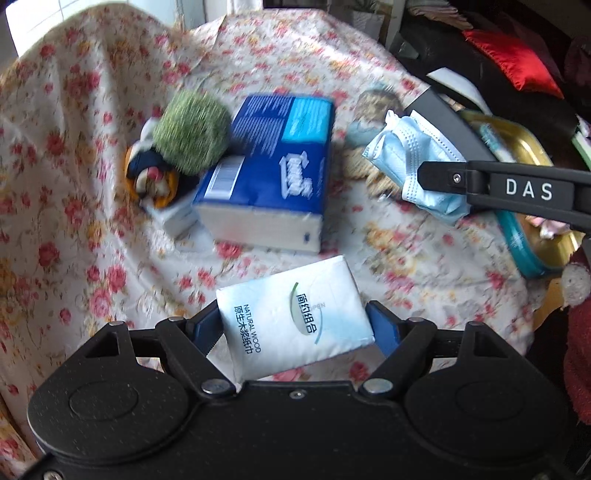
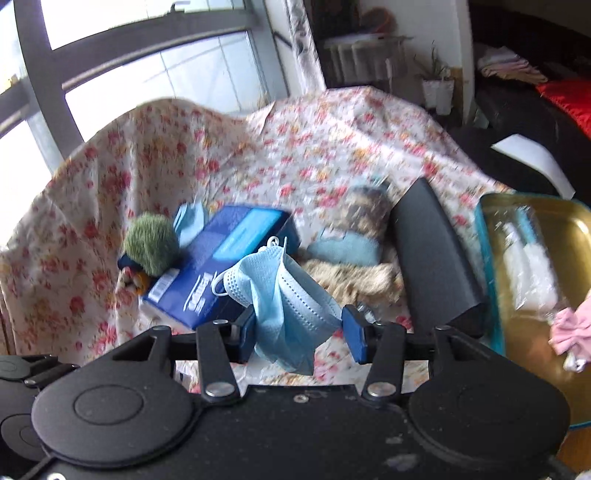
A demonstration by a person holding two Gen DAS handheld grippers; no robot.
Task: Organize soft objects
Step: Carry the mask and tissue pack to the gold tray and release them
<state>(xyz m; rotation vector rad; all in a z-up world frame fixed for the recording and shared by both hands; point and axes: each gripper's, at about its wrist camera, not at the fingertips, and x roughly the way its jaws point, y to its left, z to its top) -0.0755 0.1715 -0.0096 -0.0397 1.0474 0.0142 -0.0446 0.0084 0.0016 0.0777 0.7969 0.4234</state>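
Blue face mask | clamped in right hand-held gripper | left hand-held gripper grasps tissue pack

Two grippers counted, left gripper and right gripper, one white tissue pack, one blue tissue box, one face mask, one green fuzzy ball, one gold tin

My work surface is draped in a cream cloth printed with red and yellow flowers, rumpled into folds and rising at the far side. Behind it I see a large window with dark grey frame bars, bright daylight washing through the panes. To the right a white wall stands by a small potted plant in a white pot. Further right, a shiny red cushion lies on dark furniture.
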